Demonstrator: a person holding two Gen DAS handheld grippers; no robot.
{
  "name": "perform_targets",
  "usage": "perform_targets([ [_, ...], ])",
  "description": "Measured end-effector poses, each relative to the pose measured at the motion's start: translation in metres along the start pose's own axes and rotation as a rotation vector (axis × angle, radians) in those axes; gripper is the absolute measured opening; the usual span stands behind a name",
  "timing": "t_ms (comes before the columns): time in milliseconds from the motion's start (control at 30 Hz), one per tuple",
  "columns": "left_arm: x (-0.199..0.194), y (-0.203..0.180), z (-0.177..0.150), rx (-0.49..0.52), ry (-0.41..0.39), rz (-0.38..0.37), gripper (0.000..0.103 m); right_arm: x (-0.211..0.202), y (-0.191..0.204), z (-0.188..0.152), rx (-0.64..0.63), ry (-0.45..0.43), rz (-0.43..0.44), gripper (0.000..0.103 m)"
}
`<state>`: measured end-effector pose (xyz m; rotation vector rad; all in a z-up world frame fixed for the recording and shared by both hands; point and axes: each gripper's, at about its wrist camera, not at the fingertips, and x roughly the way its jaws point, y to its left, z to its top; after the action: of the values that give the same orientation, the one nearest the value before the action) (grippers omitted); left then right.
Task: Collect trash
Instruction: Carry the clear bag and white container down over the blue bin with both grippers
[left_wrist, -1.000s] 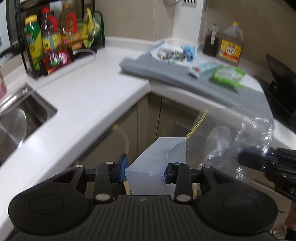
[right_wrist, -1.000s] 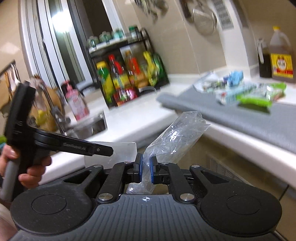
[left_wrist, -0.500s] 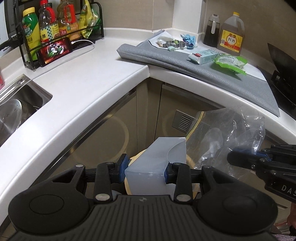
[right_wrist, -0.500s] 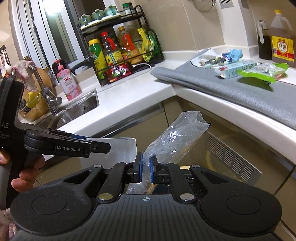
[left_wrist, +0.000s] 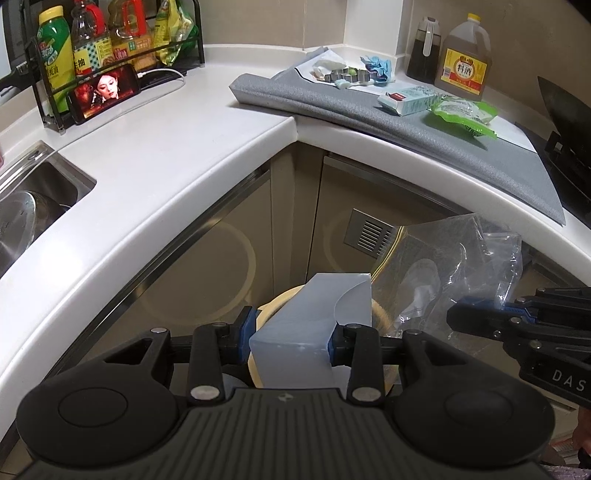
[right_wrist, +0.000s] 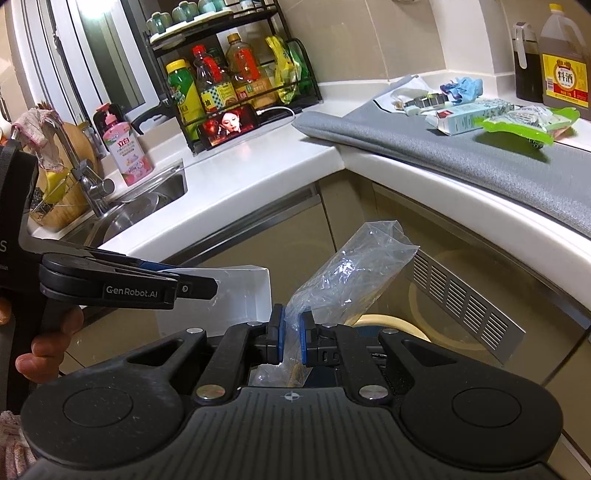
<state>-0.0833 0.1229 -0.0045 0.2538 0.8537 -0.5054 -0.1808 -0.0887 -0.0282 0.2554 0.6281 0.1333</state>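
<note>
Since the earlier frames both cameras have dropped lower and drawn back: the tabletop (left_wrist: 155, 155) edge now sits higher in view, more cabinet front shows beneath it, and a cream-rimmed bin (right_wrist: 391, 325) has come into sight under the held things. The grips themselves are unchanged.

The left tongs (left_wrist: 291, 332) pinch a pale, translucent box-shaped carton (left_wrist: 314, 314) by its two sides, held upright below the tabletop edge and over the bin. The right tongs (right_wrist: 291, 338) are pressed together on a crumpled clear plastic bag (right_wrist: 351, 273), which sticks up and to the right from the blue pads. In the left view the bag hangs just beside the carton.

The white tabletop wraps a corner; a grey mat (left_wrist: 388, 114) lies on its right run, carrying a green packet (left_wrist: 461, 112) and a small carton box (left_wrist: 406, 99). A bottle rack (right_wrist: 236, 77) with a lit phone (right_wrist: 231, 125) stands by the sink (right_wrist: 147, 199).
</note>
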Motion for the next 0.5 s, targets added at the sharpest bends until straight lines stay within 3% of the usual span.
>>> perform_targets([
  [500, 0.026, 0.003, 0.000, -0.013, 0.061, -0.009, 0.040, 0.024, -0.009, -0.002, 0.012, 0.067, -0.025, 0.009],
])
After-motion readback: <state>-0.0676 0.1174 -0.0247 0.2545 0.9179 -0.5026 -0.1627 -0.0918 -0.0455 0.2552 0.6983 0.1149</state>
